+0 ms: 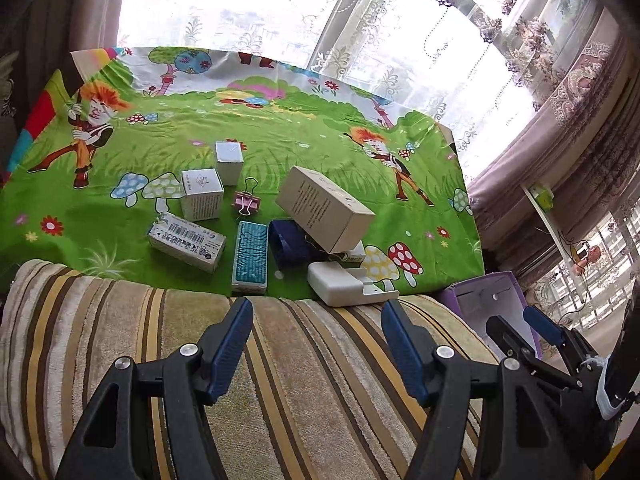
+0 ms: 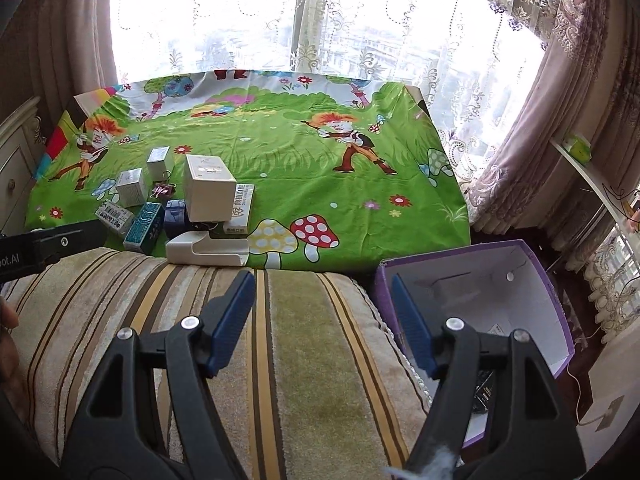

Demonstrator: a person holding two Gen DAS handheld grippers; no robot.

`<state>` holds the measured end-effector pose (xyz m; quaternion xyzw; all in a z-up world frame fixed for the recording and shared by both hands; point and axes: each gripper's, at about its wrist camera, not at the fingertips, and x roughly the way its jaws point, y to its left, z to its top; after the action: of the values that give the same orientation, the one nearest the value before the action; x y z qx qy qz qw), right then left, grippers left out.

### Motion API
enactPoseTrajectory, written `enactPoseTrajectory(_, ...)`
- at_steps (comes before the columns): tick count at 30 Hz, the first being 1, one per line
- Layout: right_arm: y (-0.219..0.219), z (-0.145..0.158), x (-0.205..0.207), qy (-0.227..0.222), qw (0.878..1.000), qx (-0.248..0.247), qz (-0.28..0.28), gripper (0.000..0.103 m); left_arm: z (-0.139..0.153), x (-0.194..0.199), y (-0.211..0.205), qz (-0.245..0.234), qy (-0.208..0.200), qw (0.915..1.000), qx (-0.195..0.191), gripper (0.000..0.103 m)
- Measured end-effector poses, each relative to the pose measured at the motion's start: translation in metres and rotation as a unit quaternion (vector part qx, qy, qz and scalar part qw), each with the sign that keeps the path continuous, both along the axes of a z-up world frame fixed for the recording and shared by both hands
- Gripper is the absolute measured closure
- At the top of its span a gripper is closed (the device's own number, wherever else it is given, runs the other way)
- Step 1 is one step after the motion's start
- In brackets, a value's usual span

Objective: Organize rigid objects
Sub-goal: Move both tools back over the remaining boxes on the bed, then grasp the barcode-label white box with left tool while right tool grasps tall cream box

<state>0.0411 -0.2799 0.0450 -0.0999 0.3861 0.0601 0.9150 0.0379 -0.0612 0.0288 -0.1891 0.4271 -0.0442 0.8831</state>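
Several small rigid items lie in a cluster on the green cartoon cloth (image 1: 280, 132): a beige box (image 1: 324, 212) tilted on a dark blue item (image 1: 290, 246), a teal box (image 1: 250, 256), a barcode box (image 1: 186, 244), two small white boxes (image 1: 202, 194) (image 1: 229, 162), a pink binder clip (image 1: 247, 202) and a white open case (image 1: 348, 286). The same beige box (image 2: 210, 192) and white case (image 2: 208, 250) show in the right wrist view. My left gripper (image 1: 316, 312) is open and empty over the striped cushion. My right gripper (image 2: 322, 288) is open and empty beside the purple box (image 2: 472, 304).
A striped cushion (image 2: 280, 340) lies between me and the cloth. The purple box is open with white inner walls, at the cushion's right end (image 1: 492, 304). Curtains and a window stand behind the cloth. A cabinet (image 2: 16, 160) is at the left, a shelf (image 2: 576, 156) at the right.
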Motion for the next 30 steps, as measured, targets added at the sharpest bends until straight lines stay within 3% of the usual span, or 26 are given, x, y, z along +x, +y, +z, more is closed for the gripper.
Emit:
enactPoseTrajectory(10,0.017,-0.015,0.025,0.062,0.997,0.025,0.046,0.028,-0.01,-0.007,0.034,0.03,0.014,0.9993,-0.018,0.036)
enactPoseTrajectory(21,0.043,-0.027,0.047,0.098,0.99,0.034,0.098,0.025,-0.022,-0.006,0.066,0.056,0.043,0.9971,-0.029,0.034)
enactPoseTrajectory(30,0.054,-0.027,0.07,0.107,0.986,0.041,0.123,0.017,-0.032,0.025,0.065,0.008,0.087,0.9955,0.038,0.024)
